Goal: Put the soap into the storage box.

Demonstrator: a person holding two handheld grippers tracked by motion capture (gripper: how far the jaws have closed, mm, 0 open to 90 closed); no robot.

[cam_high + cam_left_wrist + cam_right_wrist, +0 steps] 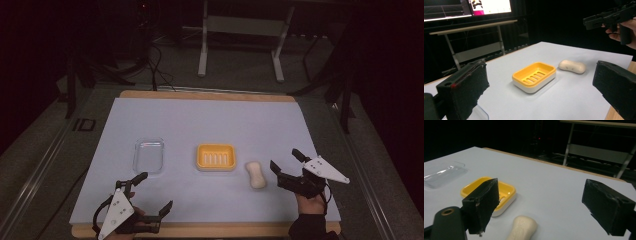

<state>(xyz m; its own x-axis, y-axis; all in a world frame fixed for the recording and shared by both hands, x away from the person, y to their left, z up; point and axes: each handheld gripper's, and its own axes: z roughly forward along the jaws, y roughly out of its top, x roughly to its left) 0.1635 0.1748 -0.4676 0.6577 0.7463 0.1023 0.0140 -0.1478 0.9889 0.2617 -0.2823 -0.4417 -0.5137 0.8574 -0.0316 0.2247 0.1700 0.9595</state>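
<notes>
Two grippers, both wide open and empty. Right gripper (286, 162) hovers just at three o'clock of the soap bar (255, 174), which lies at three o'clock of the yellow soap dish (216, 157). Looks like the approach step; next it needs lowering to straddle the bar. Left gripper (155, 191) idles. No readable writing anywhere.

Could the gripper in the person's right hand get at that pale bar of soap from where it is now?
Probably yes. The right gripper hangs with its jaws wide open just beside the soap, which lies bare on the white mat. Nothing stands between them; the yellow soap dish sits on the soap's far side.
</notes>
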